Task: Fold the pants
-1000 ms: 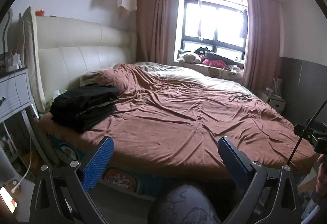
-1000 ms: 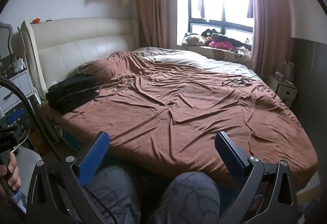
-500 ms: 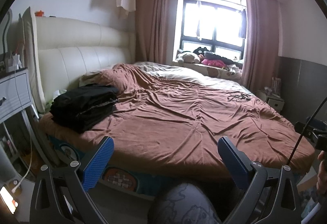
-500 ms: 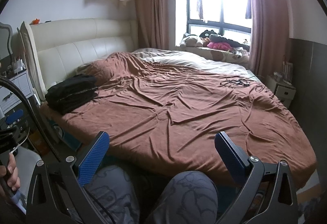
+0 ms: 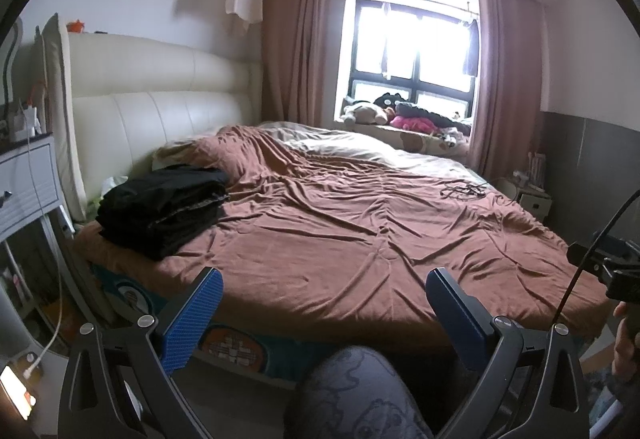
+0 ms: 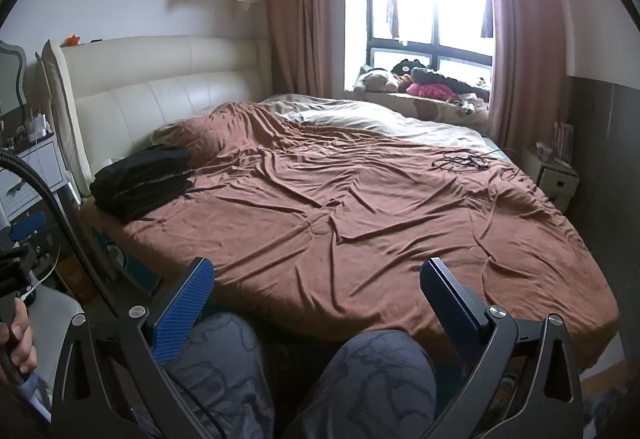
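Black pants (image 5: 164, 211) — folded stack on bed (image 5: 360, 239), near headboard (image 5: 160, 107), atop brown cover. Left gripper (image 5: 320, 315), right gripper (image 6: 316, 303) — jaws spread wide, holding nothing, short of the bed.

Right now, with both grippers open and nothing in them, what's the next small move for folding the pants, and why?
Probably reach the left gripper toward the black pants stacked on the bed near the headboard. Both it and the right gripper are held back off the bed's near edge, fingers wide apart and gripping nothing, and the stack lies on the left side.
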